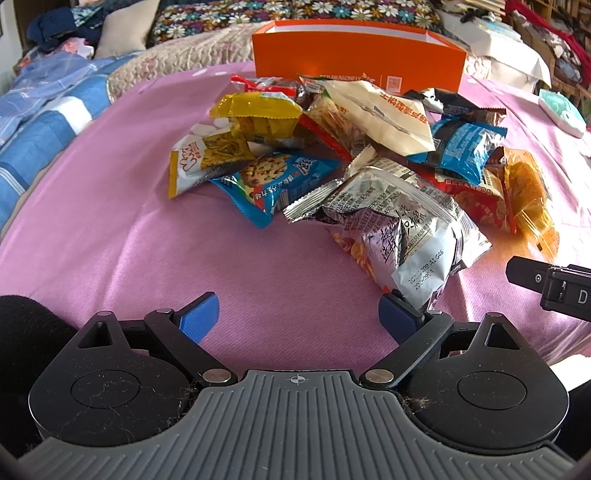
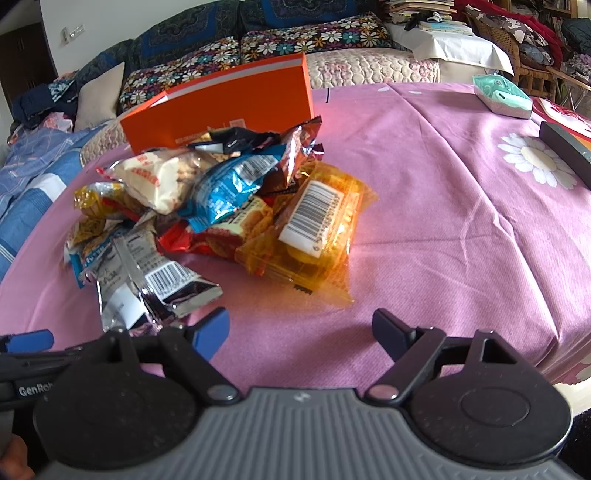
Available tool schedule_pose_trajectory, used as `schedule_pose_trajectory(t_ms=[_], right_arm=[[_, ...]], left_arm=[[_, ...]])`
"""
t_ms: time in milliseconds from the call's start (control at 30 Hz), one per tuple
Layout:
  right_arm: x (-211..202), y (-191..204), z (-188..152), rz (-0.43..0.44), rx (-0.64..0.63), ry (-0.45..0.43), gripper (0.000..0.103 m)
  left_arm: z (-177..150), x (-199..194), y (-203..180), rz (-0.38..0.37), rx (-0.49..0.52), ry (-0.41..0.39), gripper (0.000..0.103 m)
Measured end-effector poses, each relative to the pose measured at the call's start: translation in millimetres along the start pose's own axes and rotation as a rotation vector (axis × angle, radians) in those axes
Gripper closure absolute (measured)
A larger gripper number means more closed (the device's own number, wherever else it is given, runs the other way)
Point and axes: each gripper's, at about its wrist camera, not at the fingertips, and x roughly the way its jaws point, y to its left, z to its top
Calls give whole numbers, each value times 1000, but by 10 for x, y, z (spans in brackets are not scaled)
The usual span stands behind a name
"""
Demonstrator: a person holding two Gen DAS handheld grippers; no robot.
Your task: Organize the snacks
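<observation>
Snack packets (image 1: pixel 332 147) lie heaped before the orange box (image 1: pixel 358 55); left gripper (image 1: pixel 299 317) and right gripper (image 2: pixel 301 332) gape wide, both empty.

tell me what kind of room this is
Most likely a lived-in home living room: a sofa with floral cushions stands behind the table, which wears a pink cloth, and stacked books sit at the back. Snack packets are heaped before an orange box.
</observation>
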Motion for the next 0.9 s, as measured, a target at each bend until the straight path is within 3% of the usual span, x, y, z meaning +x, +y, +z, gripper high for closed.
schedule_pose_trajectory(t_ms=[433, 600, 767, 833, 900], right_arm=[[15, -6, -5, -11, -8, -8, 18], [42, -60, -29, -26, -31, -56, 17], [-3, -229, -86, 58, 20, -115, 17], [-12, -236, -69, 70, 11, -101, 17], [-55, -276, -24, 105, 31, -75, 17]], left_arm=[[-3, -8, 51, -21, -11, 14, 39], [-2, -9, 91, -61, -15, 12, 41], [26, 69, 168, -101, -44, 22, 45], [71, 71, 189, -105, -39, 48, 50], [148, 9, 238, -169, -70, 62, 49]])
